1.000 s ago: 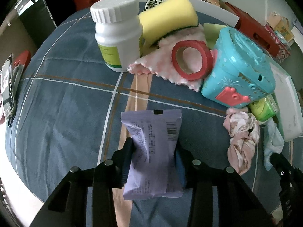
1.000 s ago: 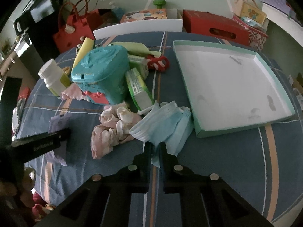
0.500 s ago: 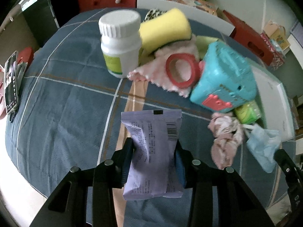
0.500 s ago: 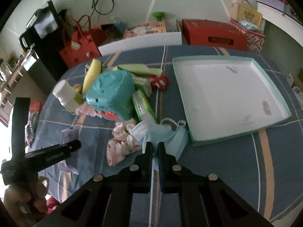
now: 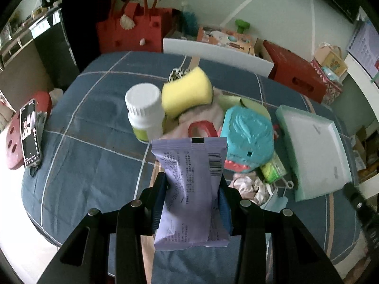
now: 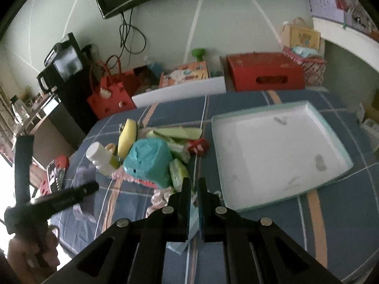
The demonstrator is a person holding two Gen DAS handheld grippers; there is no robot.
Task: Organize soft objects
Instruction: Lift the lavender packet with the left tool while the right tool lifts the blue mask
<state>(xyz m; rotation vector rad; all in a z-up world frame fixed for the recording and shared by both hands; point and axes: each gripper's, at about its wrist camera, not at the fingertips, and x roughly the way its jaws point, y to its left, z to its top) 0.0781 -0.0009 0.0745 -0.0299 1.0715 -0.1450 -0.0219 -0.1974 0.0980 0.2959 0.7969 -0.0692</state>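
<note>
Lifted well clear of the blue cloth [image 5: 99, 165] since a second ago: left gripper [image 5: 191, 200] clamped on purple packet [image 5: 189, 189]; right gripper [image 6: 194, 203] pinching light blue face mask [image 6: 193, 222], near white tray [image 6: 279, 151]

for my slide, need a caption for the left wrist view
Left tool grips a lilac packet above the cluttered blue tablecloth.

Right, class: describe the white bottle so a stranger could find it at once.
Start at the blue checked tablecloth and find the pile of things in its middle. At the pile's left edge stands the white bottle, upright beside a yellow sponge. It alone is hard plastic with a ribbed cap.
</note>
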